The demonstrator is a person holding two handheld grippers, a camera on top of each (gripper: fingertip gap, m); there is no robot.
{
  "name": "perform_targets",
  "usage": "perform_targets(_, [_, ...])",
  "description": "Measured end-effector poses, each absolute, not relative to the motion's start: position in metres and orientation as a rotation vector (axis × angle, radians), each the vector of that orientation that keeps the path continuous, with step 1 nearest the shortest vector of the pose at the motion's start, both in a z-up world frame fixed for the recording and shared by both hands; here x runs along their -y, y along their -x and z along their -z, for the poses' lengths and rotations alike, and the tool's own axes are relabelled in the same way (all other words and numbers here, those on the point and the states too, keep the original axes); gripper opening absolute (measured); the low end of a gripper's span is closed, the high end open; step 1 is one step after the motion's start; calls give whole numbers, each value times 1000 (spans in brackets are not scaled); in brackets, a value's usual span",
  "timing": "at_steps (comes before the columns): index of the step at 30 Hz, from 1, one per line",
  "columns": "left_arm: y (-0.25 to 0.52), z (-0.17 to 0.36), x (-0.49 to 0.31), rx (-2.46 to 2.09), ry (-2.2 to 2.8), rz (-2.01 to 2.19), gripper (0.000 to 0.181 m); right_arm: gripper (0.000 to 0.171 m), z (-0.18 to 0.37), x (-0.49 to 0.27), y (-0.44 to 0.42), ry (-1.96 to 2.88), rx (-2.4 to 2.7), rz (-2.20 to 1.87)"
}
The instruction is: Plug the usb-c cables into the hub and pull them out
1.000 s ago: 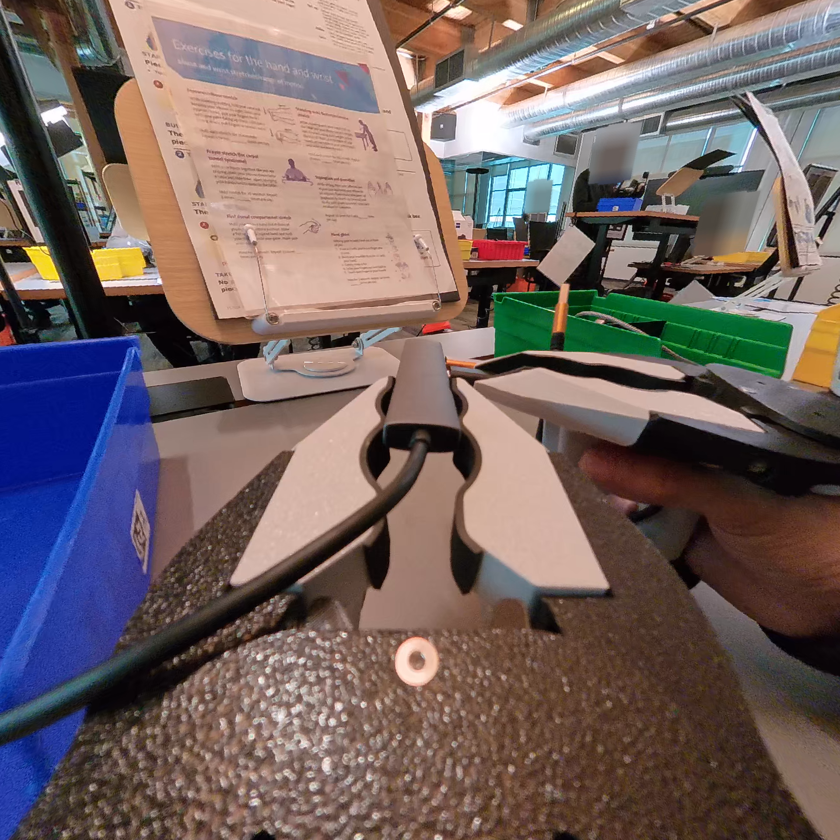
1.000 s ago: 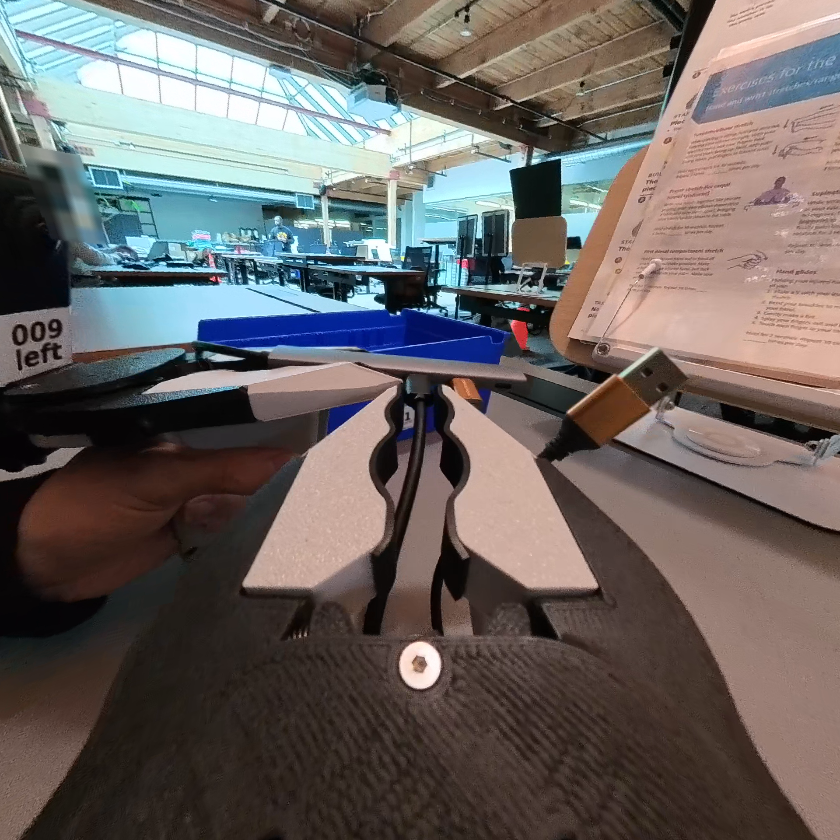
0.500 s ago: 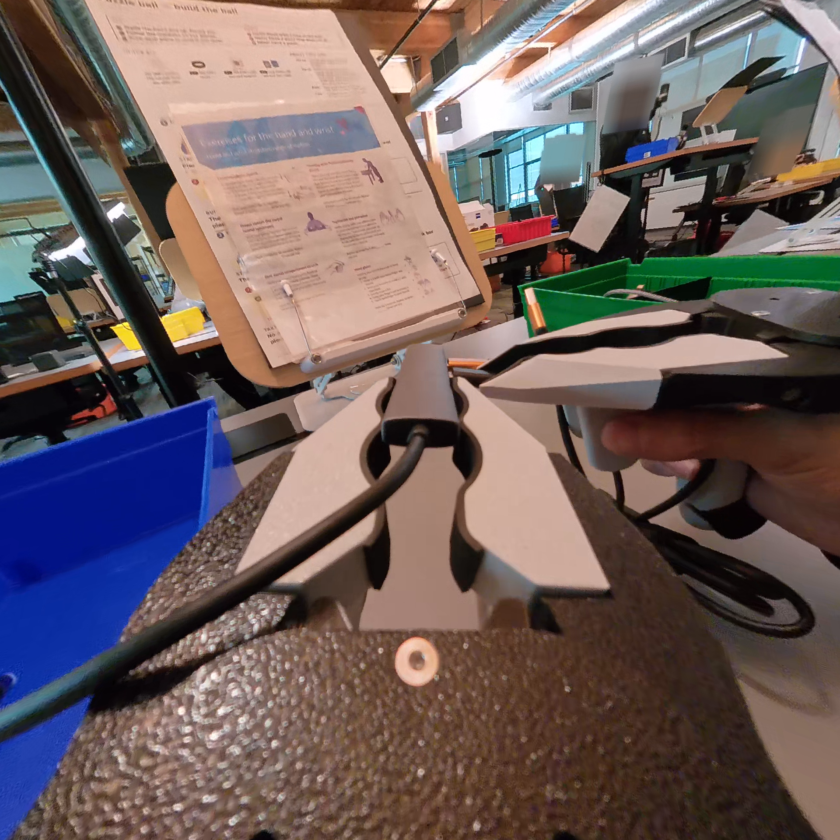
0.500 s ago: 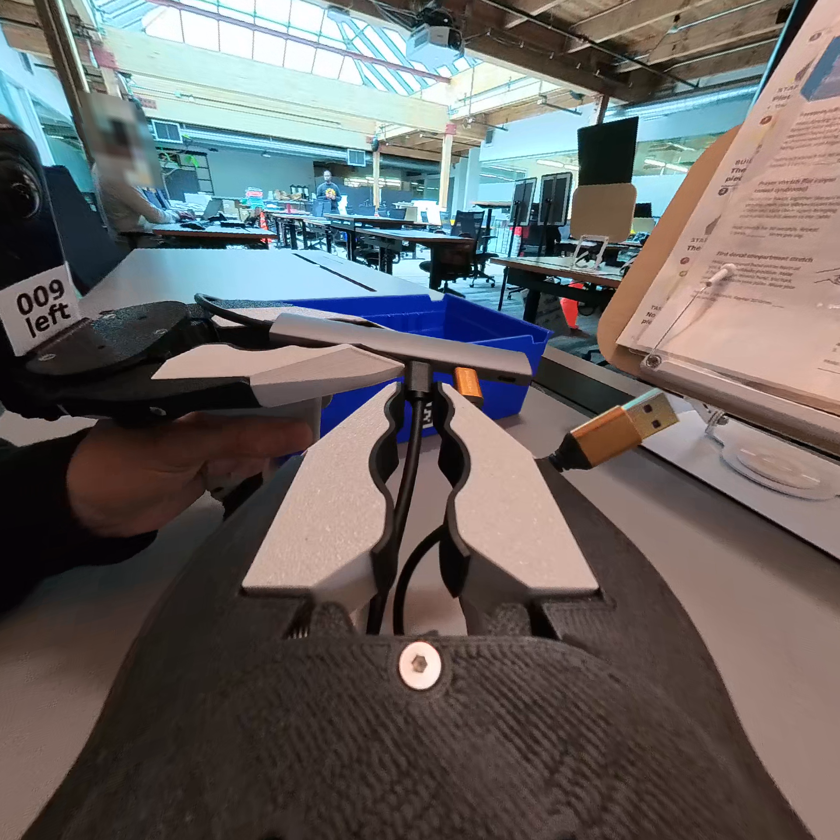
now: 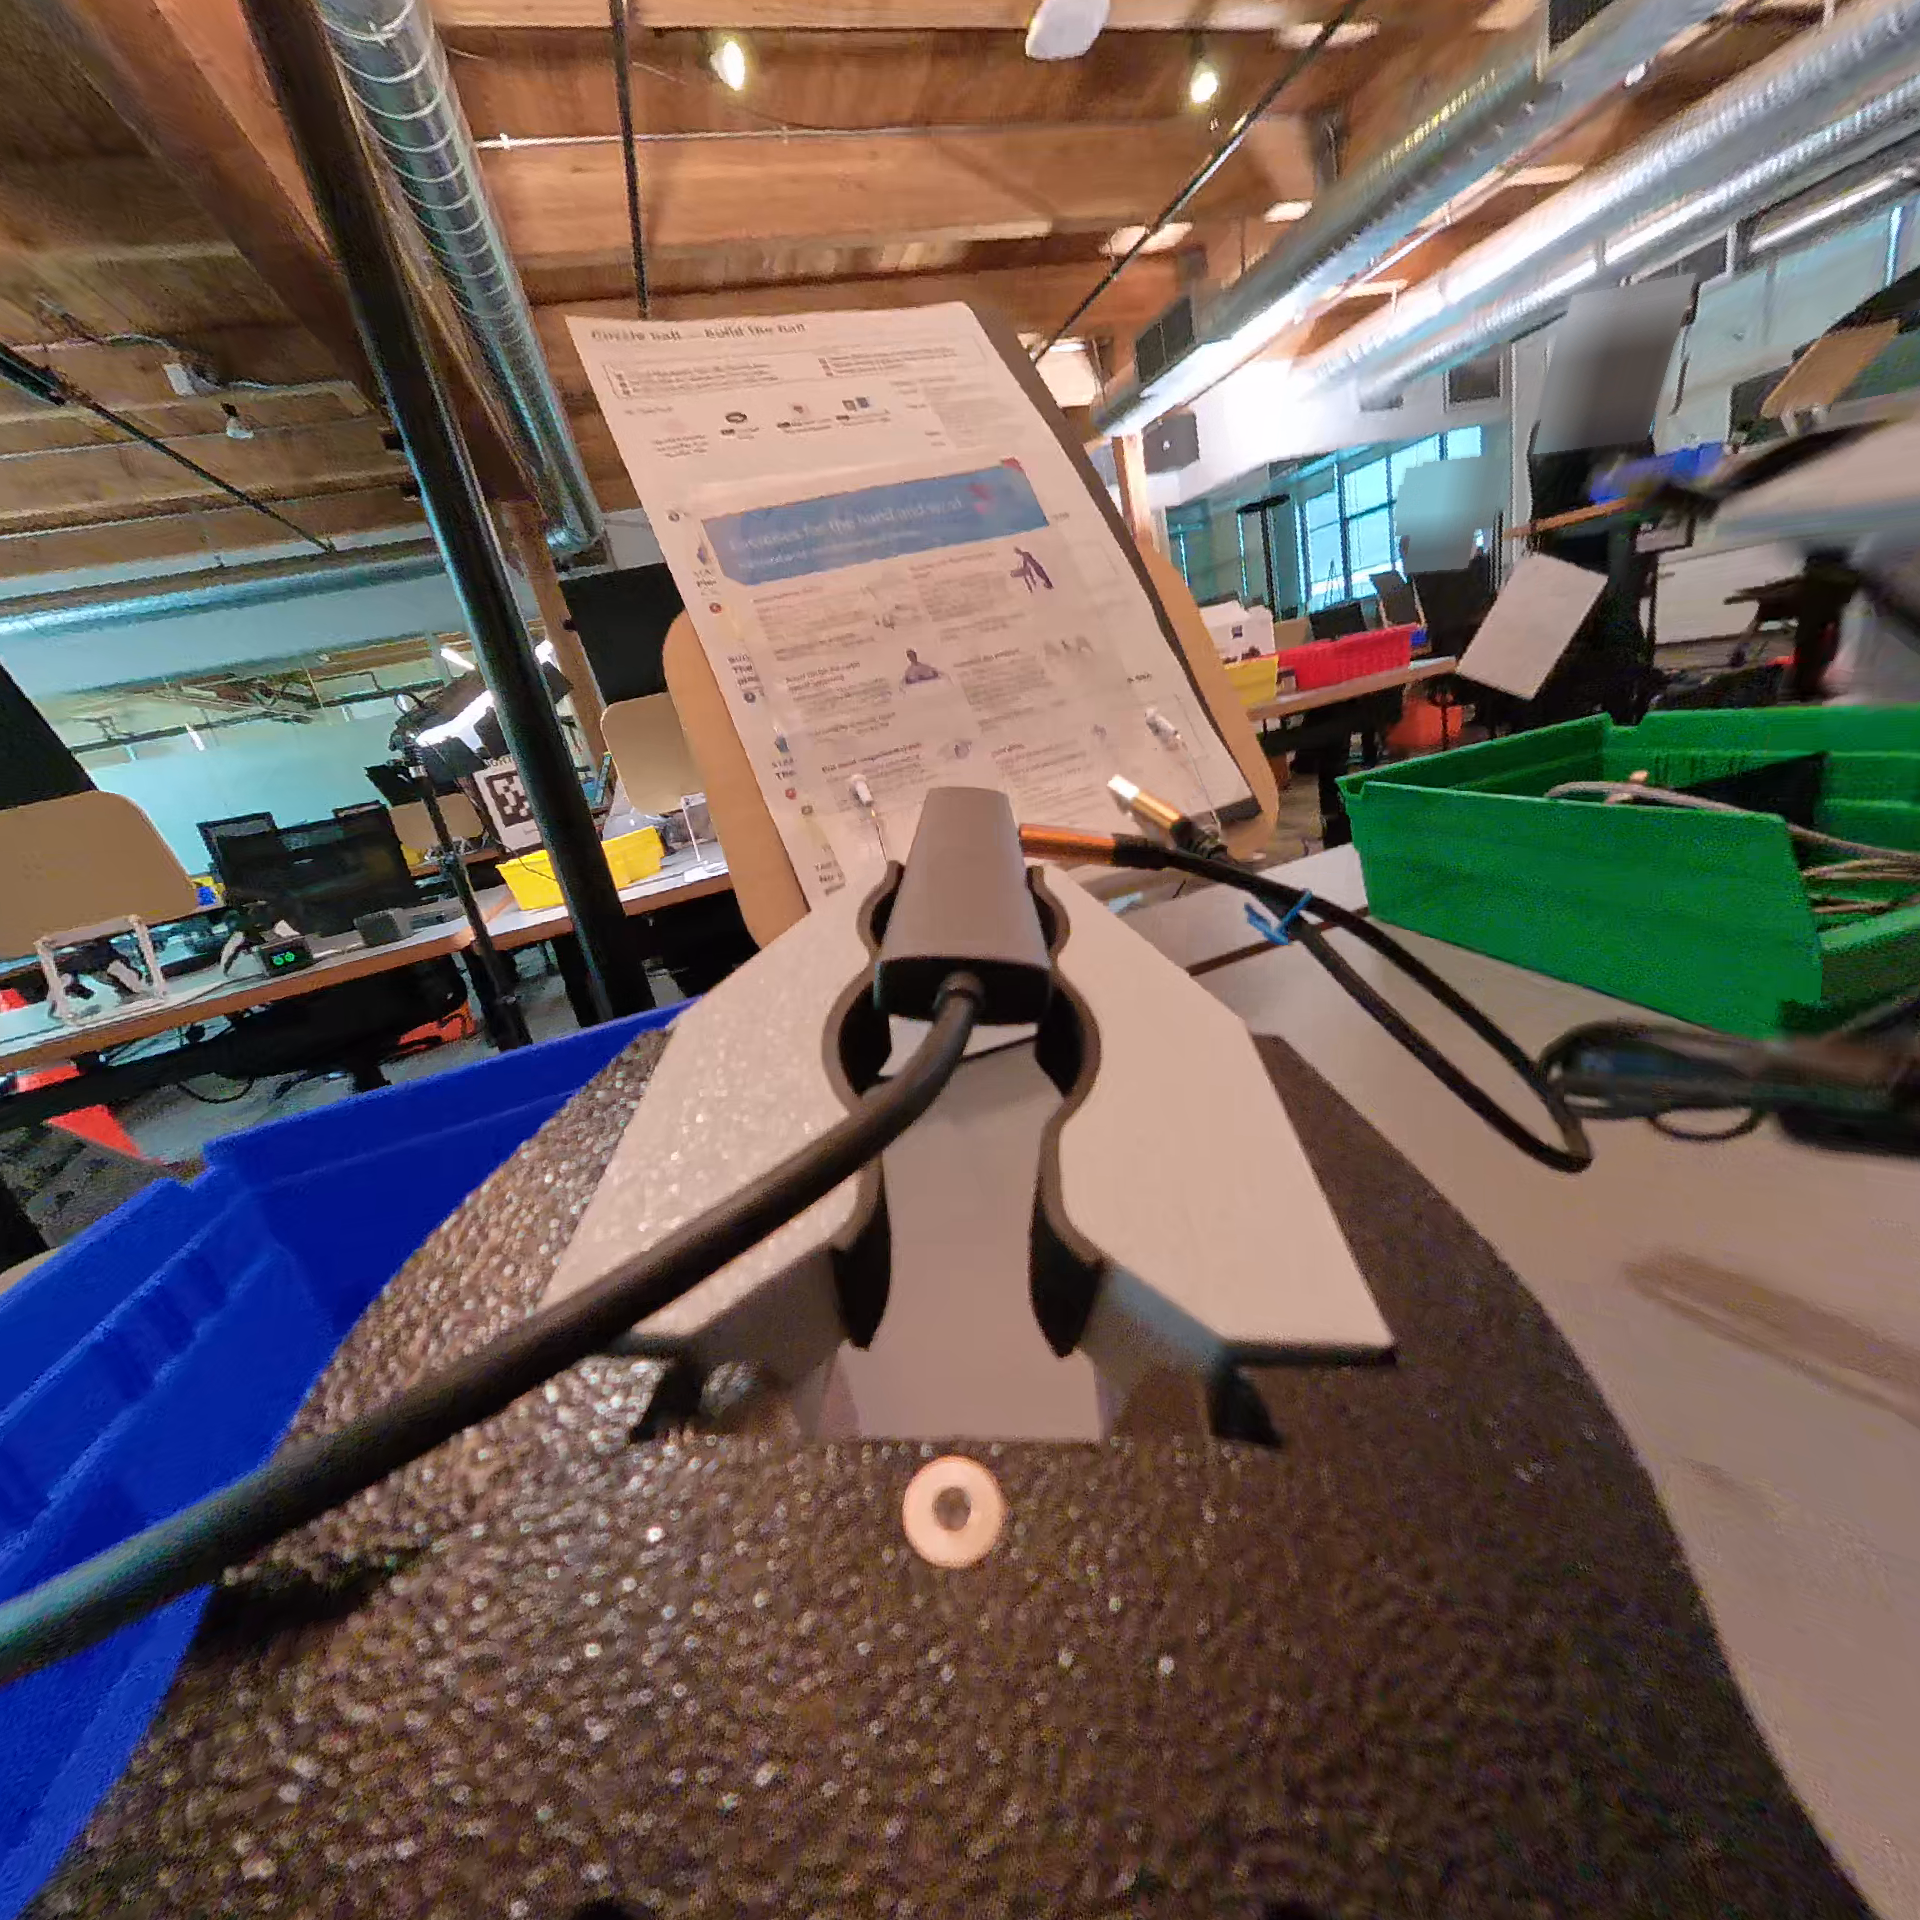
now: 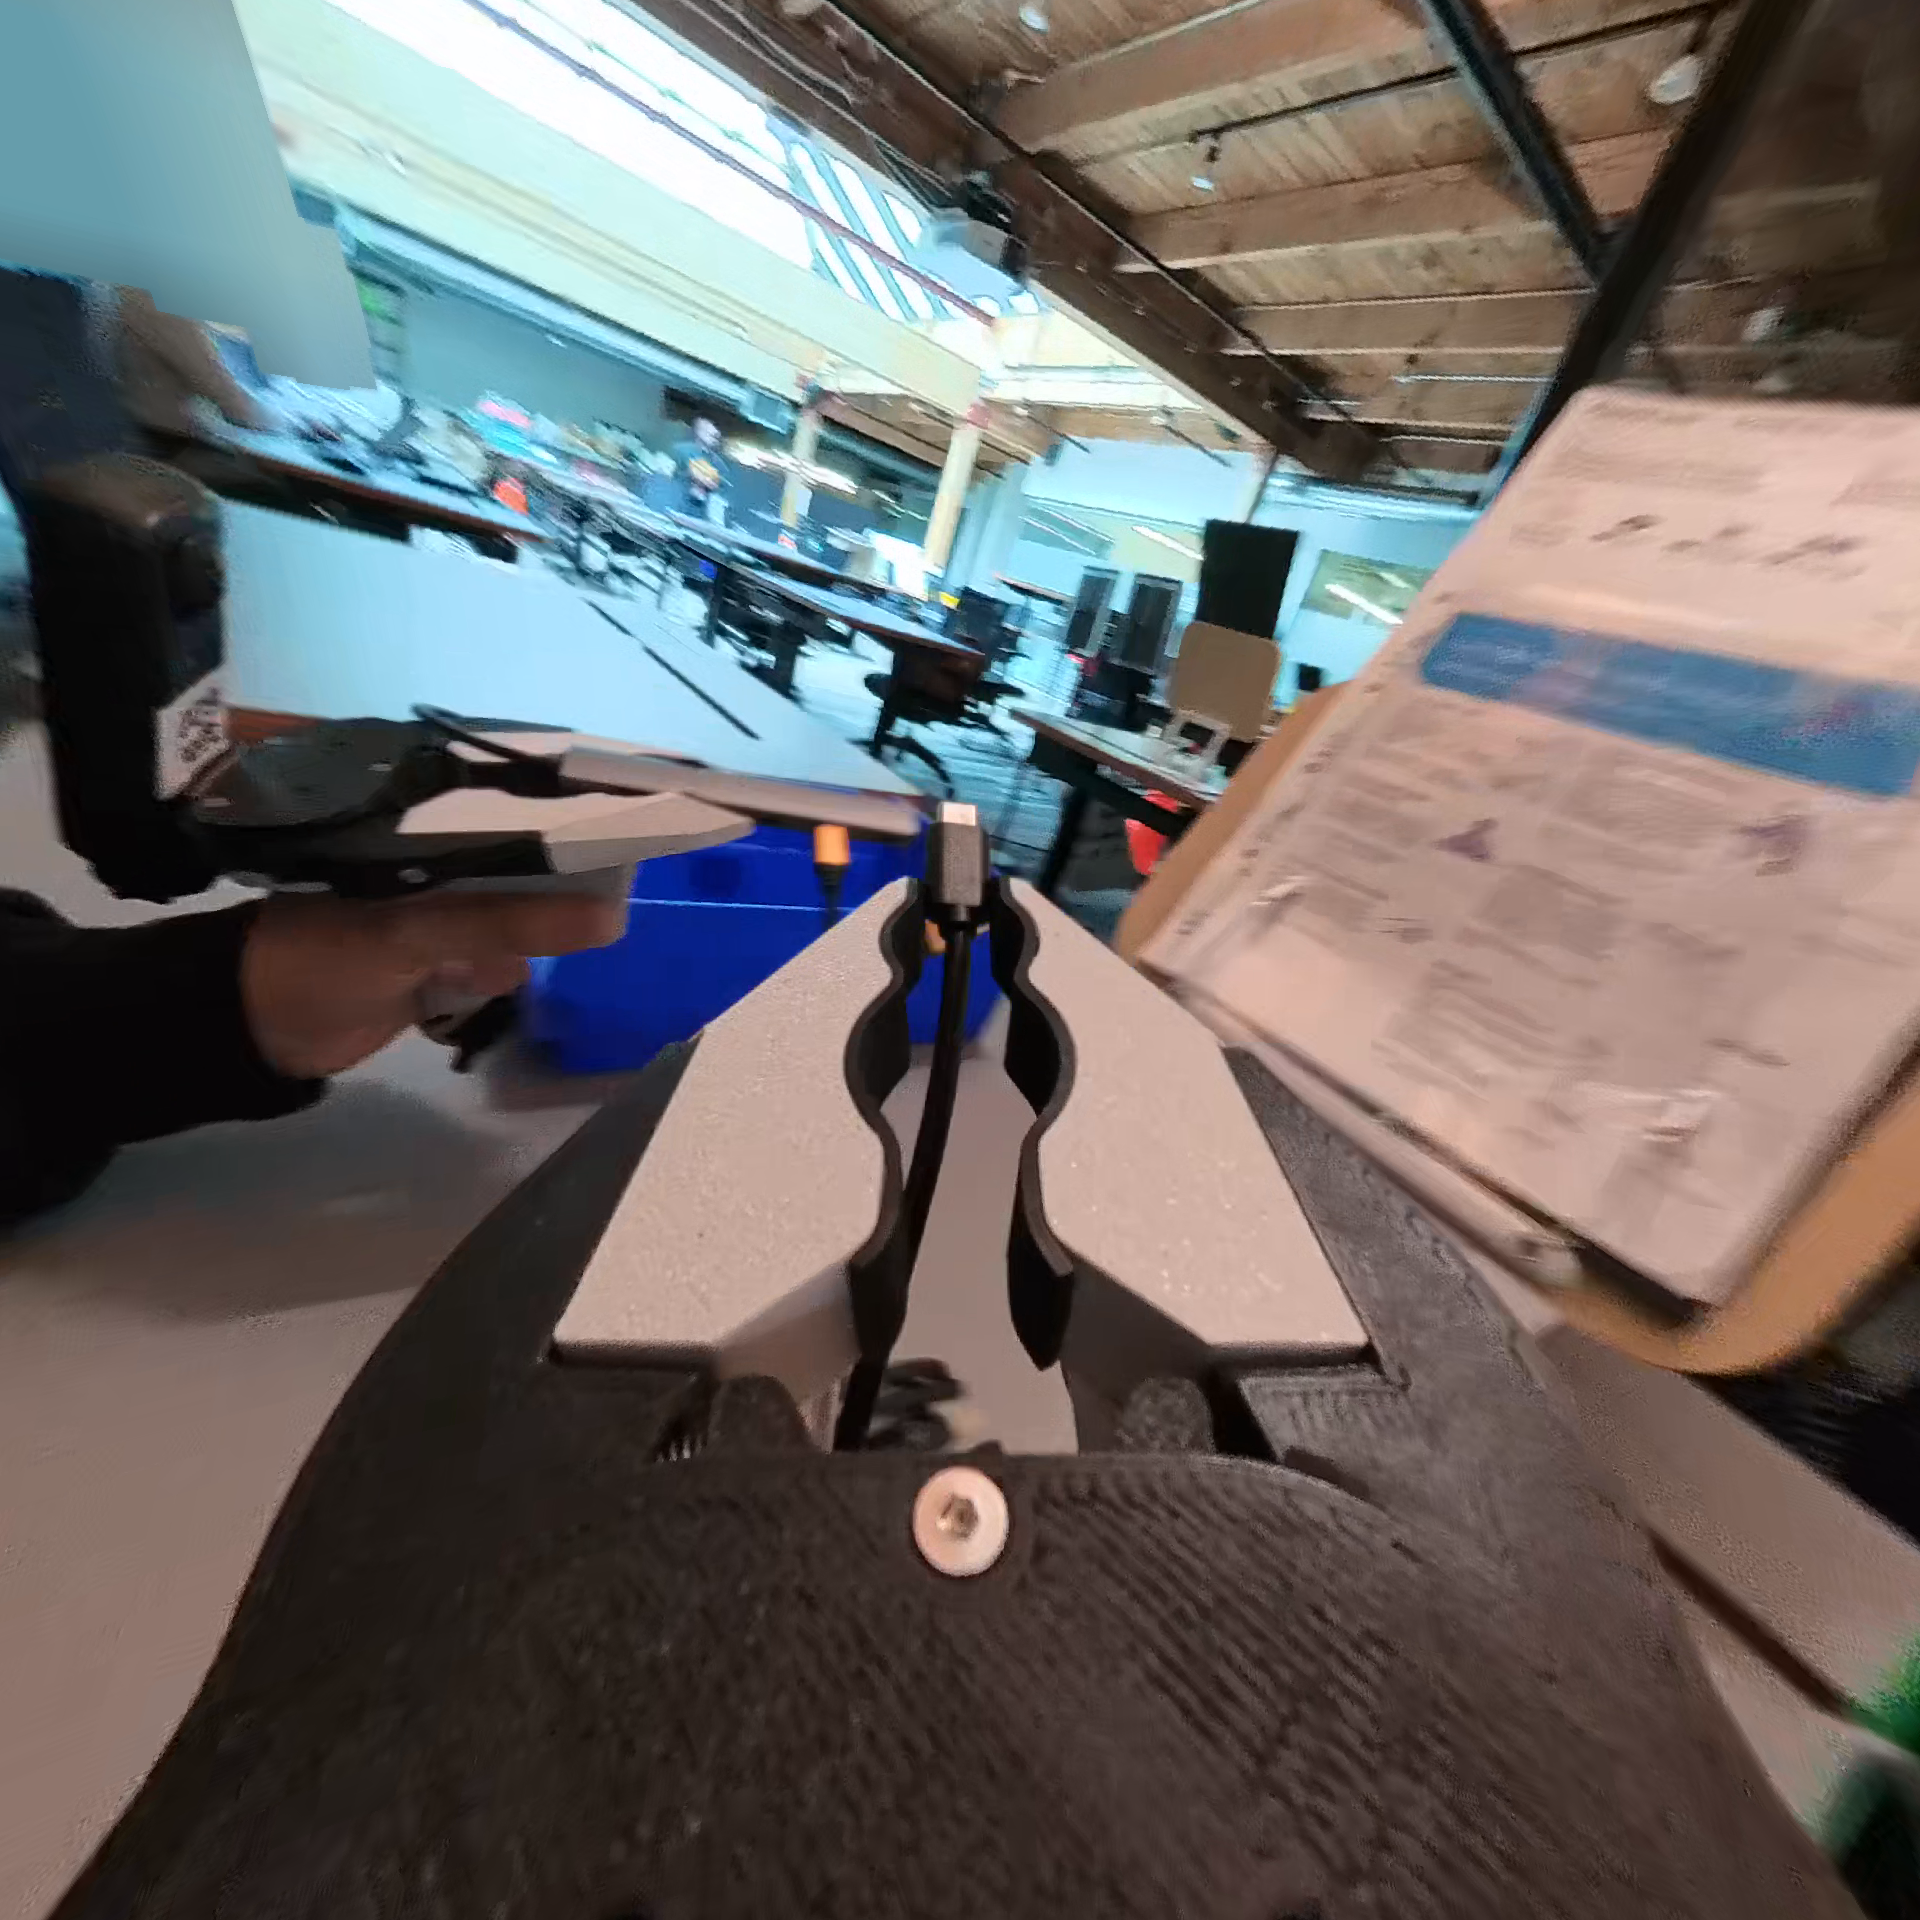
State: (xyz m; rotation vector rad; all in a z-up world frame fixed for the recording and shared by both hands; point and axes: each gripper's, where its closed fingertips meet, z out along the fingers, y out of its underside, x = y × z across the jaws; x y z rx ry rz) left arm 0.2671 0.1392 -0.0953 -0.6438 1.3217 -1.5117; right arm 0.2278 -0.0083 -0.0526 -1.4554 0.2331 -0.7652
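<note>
Grey fingers of your left gripper (image 5: 961, 914) clamp the dark hub (image 5: 961, 883), an orange-tipped plug (image 5: 1065, 840) seated in its side. Your right gripper (image 6: 958, 904) pinches a black USB-C cable (image 6: 958, 847), its plug free of the hub. Beyond lie the grey table (image 5: 1662, 1299), blue bin (image 5: 156, 1351), green bin (image 5: 1579, 883), document stand (image 5: 914, 623), and an open workshop under timber ceiling.

The left tongs (image 5: 961, 914) clamp the dark hub (image 5: 961, 883), whose own cord (image 5: 623, 1288) trails back left. An orange-tipped cable (image 5: 1070, 842) stays plugged into its right side, above the desk (image 5: 1714, 1299), between blue bin (image 5: 156, 1351) and green bin (image 5: 1579, 883).
</note>
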Motion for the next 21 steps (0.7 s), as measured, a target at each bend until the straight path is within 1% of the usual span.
perform_targets(5, [-267, 102, -127, -1381, 660, 1559, 21, 11, -11, 120, -251, 1526, -433, 1182])
perform_targets(7, [-266, 103, -122, -1398, 646, 1574, 21, 11, -22, 160, -267, 1566, -513, 1294])
perform_targets(9, [-266, 105, -117, -1419, 643, 1582, 21, 11, -20, 190, -285, 1604, -585, 1352])
perform_targets(12, [-269, 112, -115, -1447, 660, 1592, 21, 12, 6, 227, -313, 1705, -703, 1414])
perform_targets(16, [-274, 120, -116, -1473, 703, 1608, 21, 12, 55, 258, -346, 1818, -876, 1463])
perform_targets(17, [-275, 121, -117, -1474, 712, 1611, 21, 12, 76, 259, -355, 1869, -911, 1408])
perform_targets(19, [-276, 123, -118, -1482, 720, 1612, 21, 12, 121, 243, -367, 1988, -929, 1168])
perform_targets(21, [-276, 125, -117, -1489, 720, 1609, 21, 13, 131, 234, -371, 1978, -966, 1056])
